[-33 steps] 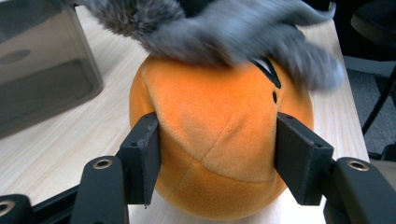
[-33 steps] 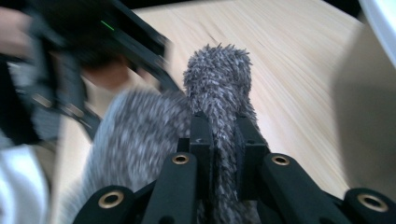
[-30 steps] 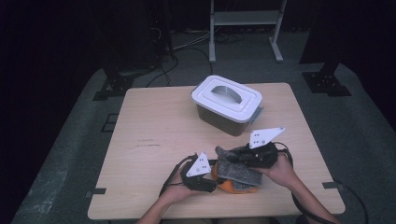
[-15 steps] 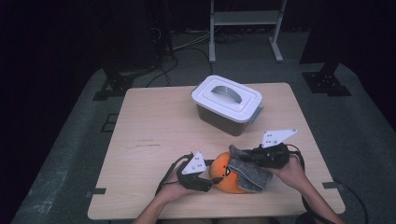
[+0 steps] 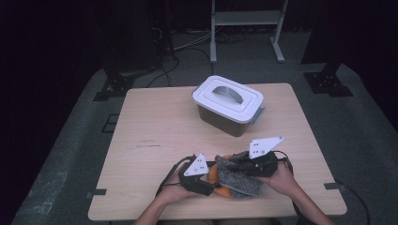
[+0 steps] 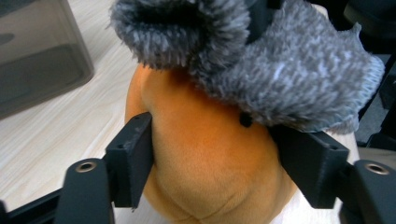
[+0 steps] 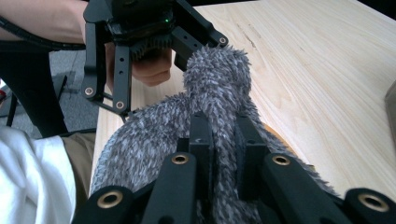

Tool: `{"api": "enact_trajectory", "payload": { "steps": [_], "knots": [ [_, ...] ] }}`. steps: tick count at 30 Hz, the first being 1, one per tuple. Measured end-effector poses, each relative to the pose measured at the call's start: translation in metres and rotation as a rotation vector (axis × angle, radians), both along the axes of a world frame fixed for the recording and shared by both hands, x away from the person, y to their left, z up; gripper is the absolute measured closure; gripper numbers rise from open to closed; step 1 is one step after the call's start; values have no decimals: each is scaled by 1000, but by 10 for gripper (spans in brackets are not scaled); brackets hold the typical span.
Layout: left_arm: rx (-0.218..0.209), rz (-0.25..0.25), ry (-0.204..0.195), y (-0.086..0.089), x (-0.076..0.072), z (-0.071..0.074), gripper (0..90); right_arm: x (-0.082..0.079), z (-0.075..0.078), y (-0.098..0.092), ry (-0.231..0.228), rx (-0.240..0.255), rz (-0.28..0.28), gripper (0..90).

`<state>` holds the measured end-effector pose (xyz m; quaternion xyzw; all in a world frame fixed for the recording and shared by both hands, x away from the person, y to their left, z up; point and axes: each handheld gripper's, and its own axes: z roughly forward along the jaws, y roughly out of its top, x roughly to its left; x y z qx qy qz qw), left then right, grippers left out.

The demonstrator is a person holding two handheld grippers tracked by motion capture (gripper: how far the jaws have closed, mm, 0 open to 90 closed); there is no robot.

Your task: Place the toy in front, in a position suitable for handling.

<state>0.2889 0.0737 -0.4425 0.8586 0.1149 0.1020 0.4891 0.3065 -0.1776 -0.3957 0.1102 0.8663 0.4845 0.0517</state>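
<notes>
Low in the high view, near the front edge of the bench point(image 5: 155, 140): an orange plush toy point(image 5: 213, 174) half covered by a grey fuzzy sock point(image 5: 237, 180). Left hand-held gripper point(image 5: 206, 180) at lower centre-left of that frame, right hand-held gripper point(image 5: 241, 165) just right of it, both meeting over the toy.

In the left gripper view, orange plush toy point(image 6: 205, 158) filling the lower middle, set between the two black jaws; left jaw against the plush flank, right jaw close beside the other flank under the sock's edge. Jaws part-open around the toy, just been opening. Whether the pads press the plush or merely flank it: cannot tell for sure, contact seen on the left side. Grey fuzzy sock point(image 6: 280, 70) draped across the upper half of the frame, its open cuff at upper centre-left.

In the right gripper view, jaws of the right hand-held gripper point(image 7: 223, 140) narrow, pinched tight on a raised fold of the grey fuzzy sock point(image 7: 215, 88). Left hand-held gripper point(image 7: 140, 37) in the upper left of that frame, behind the sock.

Upper centre of the high view: a lidded container point(image 5: 228, 104) with white lid and handle, well apart from the toy.
</notes>
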Motion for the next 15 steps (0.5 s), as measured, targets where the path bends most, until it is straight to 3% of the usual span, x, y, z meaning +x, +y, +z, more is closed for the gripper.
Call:
{"api": "enact_trajectory", "payload": {
  "steps": [4,10,12,15],
  "knots": [
    [2,-3,-12,1,0,-1,336,4,-1,-16,2,14,-34,804],
    [3,-11,-12,3,0,-1,337,2,-13,-59,47,50,-131,804],
    [-16,-26,9,3,1,1,311,-1,-16,-63,60,62,-133,804],
    [-82,-27,74,4,5,3,185,-9,-19,-59,48,53,-102,804]
  ]
}}
